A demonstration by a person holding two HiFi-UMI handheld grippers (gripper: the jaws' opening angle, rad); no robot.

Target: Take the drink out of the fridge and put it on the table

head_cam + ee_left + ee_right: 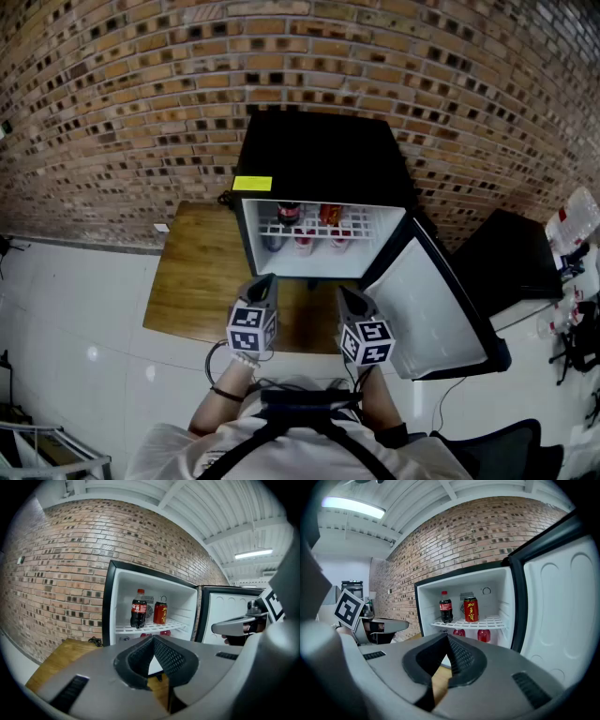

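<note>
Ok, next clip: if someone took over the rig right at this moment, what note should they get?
Left gripper: shut, empty, held in front of the fridge.
Right gripper: shut, empty, beside the left one.
The fridge stands on the wooden table. The cola bottle and red can are upright on the upper wire shelf.
Done: the fridge door is open, swung to the right.
Left: grasp a drink, lift it out, set it on the table.
</note>
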